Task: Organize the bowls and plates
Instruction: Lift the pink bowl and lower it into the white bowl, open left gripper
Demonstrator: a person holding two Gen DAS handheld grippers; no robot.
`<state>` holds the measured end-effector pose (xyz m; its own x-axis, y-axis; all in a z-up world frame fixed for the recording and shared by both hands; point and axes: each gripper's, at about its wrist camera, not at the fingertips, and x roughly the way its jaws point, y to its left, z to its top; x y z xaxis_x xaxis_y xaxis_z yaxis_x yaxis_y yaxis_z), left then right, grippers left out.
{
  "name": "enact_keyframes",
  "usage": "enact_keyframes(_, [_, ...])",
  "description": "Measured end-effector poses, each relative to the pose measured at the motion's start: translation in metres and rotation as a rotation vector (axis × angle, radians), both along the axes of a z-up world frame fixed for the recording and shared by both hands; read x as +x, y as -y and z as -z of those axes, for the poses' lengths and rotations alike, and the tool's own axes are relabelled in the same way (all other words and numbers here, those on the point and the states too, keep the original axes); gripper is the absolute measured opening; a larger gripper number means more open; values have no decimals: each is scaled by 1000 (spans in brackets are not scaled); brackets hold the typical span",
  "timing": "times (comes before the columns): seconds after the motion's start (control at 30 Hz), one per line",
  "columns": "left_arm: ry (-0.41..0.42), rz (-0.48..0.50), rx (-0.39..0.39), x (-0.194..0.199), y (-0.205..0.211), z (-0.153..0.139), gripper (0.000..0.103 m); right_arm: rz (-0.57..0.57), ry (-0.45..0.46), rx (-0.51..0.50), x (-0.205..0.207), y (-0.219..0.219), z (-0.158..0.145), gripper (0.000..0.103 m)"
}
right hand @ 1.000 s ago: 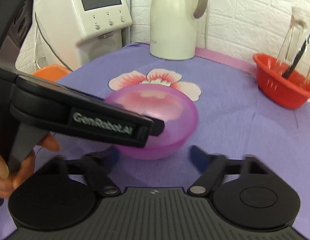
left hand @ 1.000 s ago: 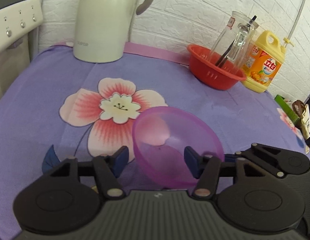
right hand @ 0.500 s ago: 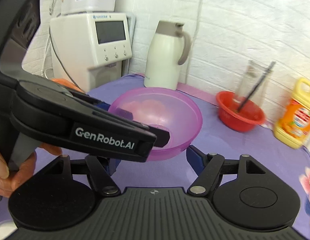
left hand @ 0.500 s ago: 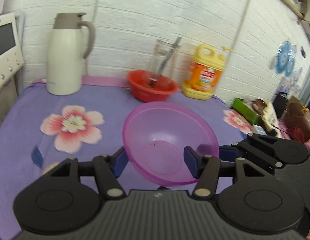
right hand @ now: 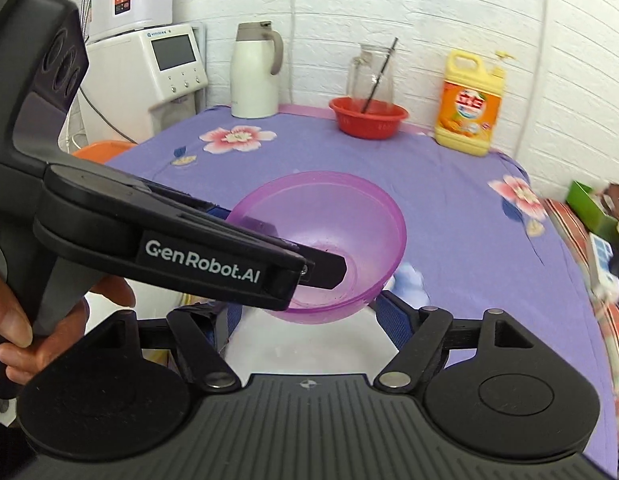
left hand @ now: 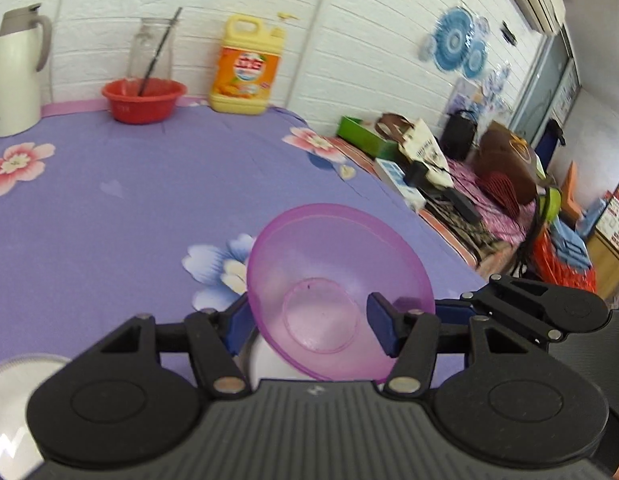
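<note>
Bright, even indoor light in both views, soft and without hard shadows. Strong fisheye bending at the edges, dark vignette in the corners. White brick wall [right hand: 449,12] curved by the lens. Motion blur over the clutter at the right edge [right hand: 605,232] of the right wrist view. Small white glare on a pale round object [left hand: 9,420] at lower left.

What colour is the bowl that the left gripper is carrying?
Translucent purple-pink. The bowl shows best in the right wrist view, held by the left gripper.
</note>
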<state>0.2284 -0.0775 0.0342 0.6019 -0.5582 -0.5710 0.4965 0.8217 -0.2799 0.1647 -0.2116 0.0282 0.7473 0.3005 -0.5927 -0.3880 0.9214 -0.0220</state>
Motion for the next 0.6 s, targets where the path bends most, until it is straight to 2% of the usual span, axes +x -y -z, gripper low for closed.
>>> enact_keyframes(0.17, [-2,-3,67,-15,15,13,60,10,-26,50,-18,14,18,103])
enact_keyframes(0.33, [-25,-15,101,-15,16,26,61,0,-40,96,-24,20,30,103])
enact_keyframes(0.4, [-18,-14,115,-14,16,29,65,5,-33,95,-25,21,31,103])
enact_keyframes(0.43, [-16,-9,108,-15,15,30,70,11,-33,91,-28,23,32,103])
enact_keyframes(0.5, [-23,-6,78,-15,9,26,74,23,-46,105,-32,29,33,103])
enact_keyframes(0.6, [14,-47,23,-20,-8,13,85,53,-64,151,-45,42,33,103])
